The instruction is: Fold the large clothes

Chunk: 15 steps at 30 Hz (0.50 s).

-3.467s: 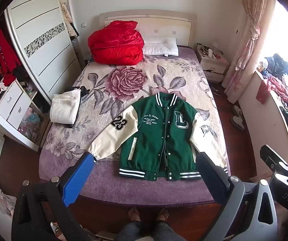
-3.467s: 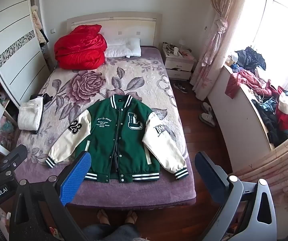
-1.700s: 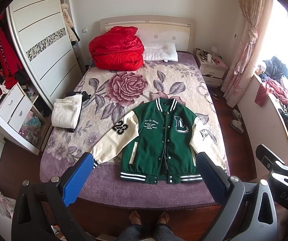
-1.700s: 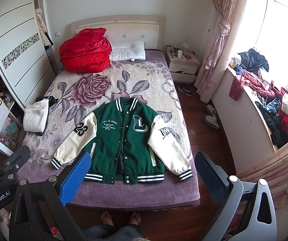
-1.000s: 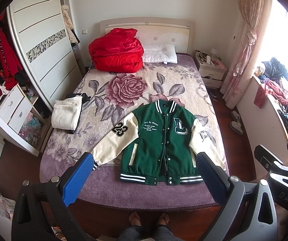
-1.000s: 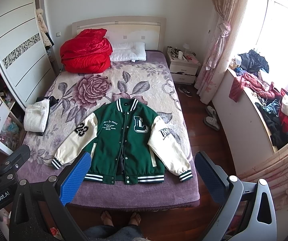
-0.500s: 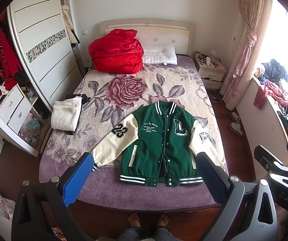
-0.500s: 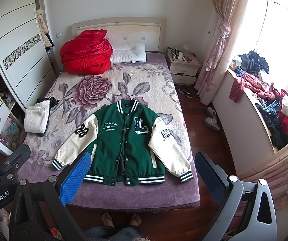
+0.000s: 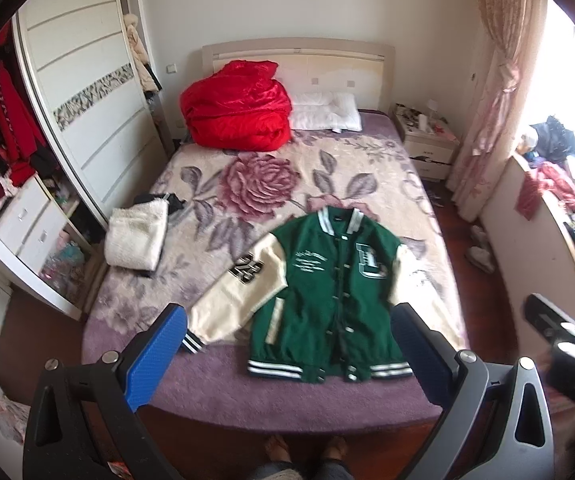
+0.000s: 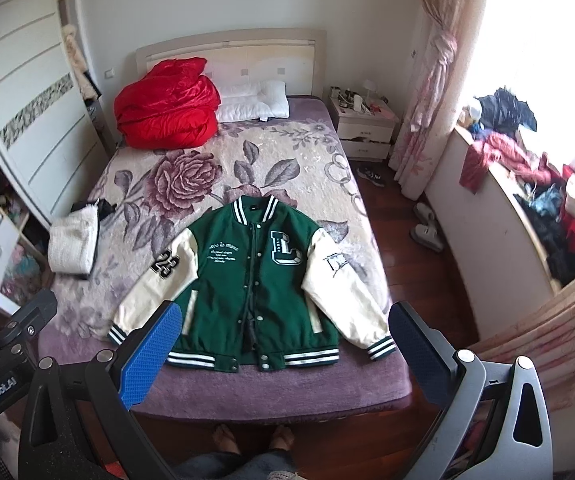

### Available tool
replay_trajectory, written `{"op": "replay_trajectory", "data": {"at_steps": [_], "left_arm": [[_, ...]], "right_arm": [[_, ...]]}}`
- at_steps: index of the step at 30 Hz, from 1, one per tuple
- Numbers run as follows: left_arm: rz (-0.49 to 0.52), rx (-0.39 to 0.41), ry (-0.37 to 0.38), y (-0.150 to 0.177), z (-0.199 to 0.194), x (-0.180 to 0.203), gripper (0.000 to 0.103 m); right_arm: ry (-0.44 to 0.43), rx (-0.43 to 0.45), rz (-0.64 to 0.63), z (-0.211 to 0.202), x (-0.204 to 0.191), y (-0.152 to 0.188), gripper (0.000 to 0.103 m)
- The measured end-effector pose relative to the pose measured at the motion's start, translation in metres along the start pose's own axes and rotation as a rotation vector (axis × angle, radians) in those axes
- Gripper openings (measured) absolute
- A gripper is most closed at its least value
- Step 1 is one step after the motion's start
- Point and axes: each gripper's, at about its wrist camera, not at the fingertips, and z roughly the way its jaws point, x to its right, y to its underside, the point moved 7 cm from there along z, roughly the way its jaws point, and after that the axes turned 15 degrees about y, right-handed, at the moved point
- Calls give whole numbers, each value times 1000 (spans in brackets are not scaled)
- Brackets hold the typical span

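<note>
A green varsity jacket with cream sleeves (image 10: pixel 255 280) is lying flat, front up, at centre frame on the floral purple bed (image 10: pixel 307 168). My left gripper (image 9: pixel 287 364) and right gripper (image 10: pixel 283 360) are hovering at lower frame, fingers spread wide, grasping nothing. A red quilt bundle (image 10: pixel 167 104) is sitting upper left.

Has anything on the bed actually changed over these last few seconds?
Nothing on the bed moved. Only the cameras drifted slightly; the left view is now blurred by motion. The jacket still lies flat and unfolded, and the left gripper and right gripper stay open, holding nothing.
</note>
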Motion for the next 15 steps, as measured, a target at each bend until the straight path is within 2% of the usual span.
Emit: {"op": "replay_trajectory", "data": {"at_steps": [3, 5, 9, 10, 12, 15], "left_arm": [[36, 26, -55, -1, 35, -25, 103], [63, 37, -93, 1, 60, -39, 103], [79, -35, -94, 24, 135, -64, 103], [72, -64, -85, 32, 159, -70, 103], [70, -108, -99, 51, 199, -79, 103], [71, -182, -130, 78, 249, -85, 103]], "right_arm": [[-24, -43, 39, 46, -3, 7, 103], [-27, -132, 89, 89, 0, 17, 103], [-4, -259, 225, 170, 23, 47, 101], [16, -289, 256, 194, 31, 58, 98], [71, -335, 312, 241, 50, 83, 80], [123, -435, 435, 315, 87, 132, 74]]}}
